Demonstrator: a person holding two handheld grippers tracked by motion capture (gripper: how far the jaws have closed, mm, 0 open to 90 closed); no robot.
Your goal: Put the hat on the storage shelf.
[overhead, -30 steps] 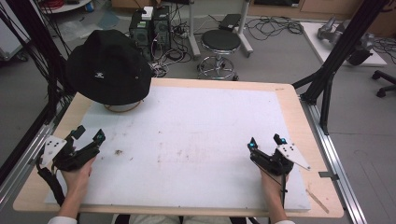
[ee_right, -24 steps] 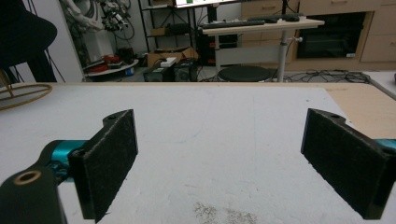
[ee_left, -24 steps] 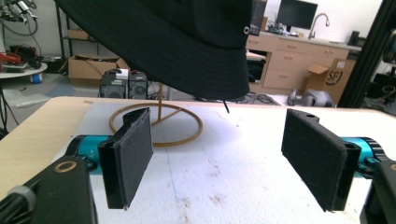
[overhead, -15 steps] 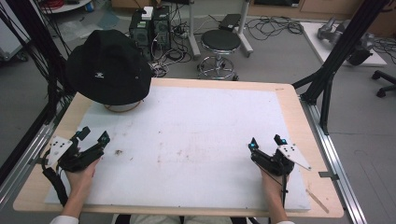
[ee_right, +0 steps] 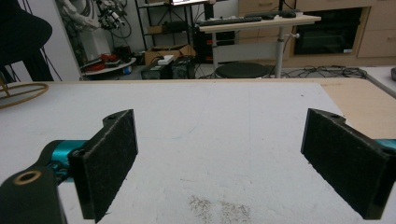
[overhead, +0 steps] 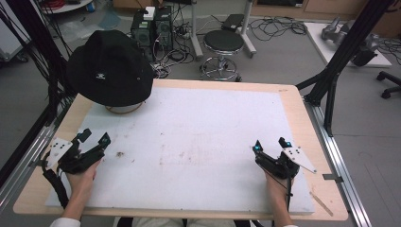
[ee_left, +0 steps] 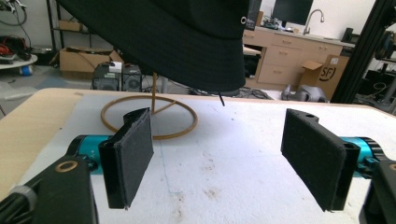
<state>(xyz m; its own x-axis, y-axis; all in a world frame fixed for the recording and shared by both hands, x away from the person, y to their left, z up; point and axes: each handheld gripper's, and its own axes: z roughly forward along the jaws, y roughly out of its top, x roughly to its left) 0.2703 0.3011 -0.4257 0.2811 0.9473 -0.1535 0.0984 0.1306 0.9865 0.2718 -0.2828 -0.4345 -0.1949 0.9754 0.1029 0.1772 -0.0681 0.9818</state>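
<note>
A black bucket hat [overhead: 109,68] rests on a wooden stand with a ring base [overhead: 124,109] at the table's far left. In the left gripper view the hat [ee_left: 168,37] hangs above the ring base [ee_left: 149,116], just ahead of the jaws. My left gripper [overhead: 94,138] lies at the near left, open, nothing between its pads [ee_left: 133,154]. It points toward the hat. My right gripper [overhead: 270,144] rests at the near right, open and empty, its pads [ee_right: 109,158] wide apart over the white mat.
A white mat [overhead: 189,142] covers most of the wooden table [overhead: 288,94]. Brown smudges [overhead: 119,153] mark the mat near the left gripper. Black frame posts [overhead: 340,52] rise at the right. A stool [overhead: 222,45] and computer cases [overhead: 151,26] stand on the floor beyond.
My left gripper has shifted slightly right and forward, toward the hat. The right gripper has stayed where it was.
</note>
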